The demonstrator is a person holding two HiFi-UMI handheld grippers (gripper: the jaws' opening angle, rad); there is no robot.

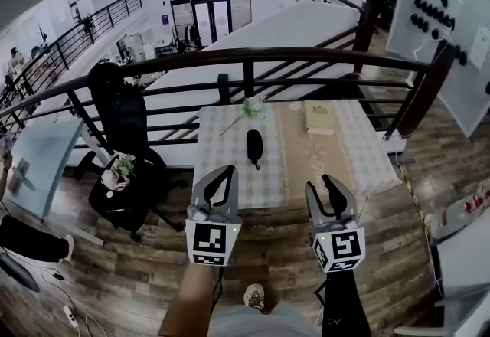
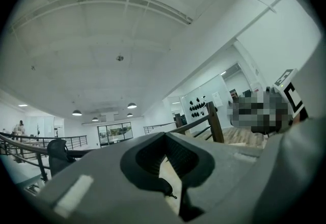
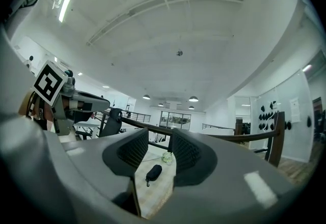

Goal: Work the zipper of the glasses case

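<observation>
The black glasses case (image 1: 254, 146) lies shut in the middle of the checked tablecloth, its zipper pull hanging toward me. Both grippers hover side by side at the table's near edge, short of the case and pointing level at it. My left gripper (image 1: 227, 171) has its fingertips together with nothing held; past its pads the left gripper view shows the case (image 2: 163, 187). My right gripper (image 1: 329, 182) stands open and empty. The right gripper view frames the case (image 3: 153, 172) in the gap between the jaws, well ahead of them.
The table (image 1: 222, 175) stands against a dark railing (image 1: 253, 60). A white flower sprig (image 1: 253, 106) and a pale book (image 1: 319, 116) lie at the table's far end. A black office chair (image 1: 126, 129) stands on the wooden floor to the left.
</observation>
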